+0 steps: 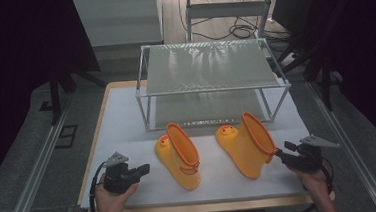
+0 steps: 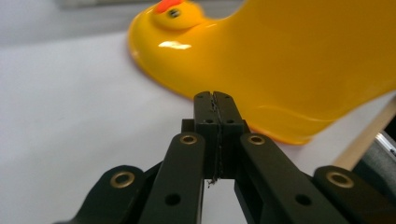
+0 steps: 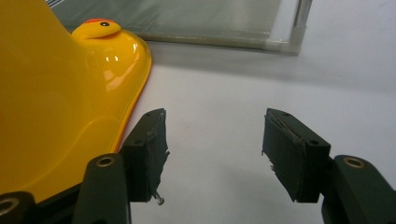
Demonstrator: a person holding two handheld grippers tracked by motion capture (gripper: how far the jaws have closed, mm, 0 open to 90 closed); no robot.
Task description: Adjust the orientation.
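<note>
Two yellow boots on the white table (image 1: 131, 190), in front of a two-tier wire rack (image 1: 209, 79) in the upper centre of the high view. Both lie tipped, shaft openings toward the bottom of the frame, duck-face toes toward the rack.

Left boot (image 1: 178, 157): centre of frame, long axis running from upper left (toe) to lower right (heel and sole). Right boot (image 1: 246, 144): just right of centre, same slant, orange rim toward the lower right.

Left tongs (image 1: 143, 170): lower left of the high view, pointing right at the left boot, near it but apart. In the left gripper view the pads (image 2: 215, 121) are pressed flat together with nothing between them; the boot (image 2: 280, 60) fills the upper right, beyond the tips.

Right tongs (image 1: 282, 153): lower right of the high view, tips at the rim of the right boot. In the right gripper view the jaws stand wide apart, holding nothing; the boot wall (image 3: 56, 102) lies against or just beside the left-hand pad (image 3: 152, 149); contact cannot be confirmed. The gap between the pads shows bare table, so the boot is outside the jaws, off to the frame's left.

Judgement: the right tongs are the nearer to a grasp. The move turns on shifting toward frame left so the rim comes between the pads.
</note>
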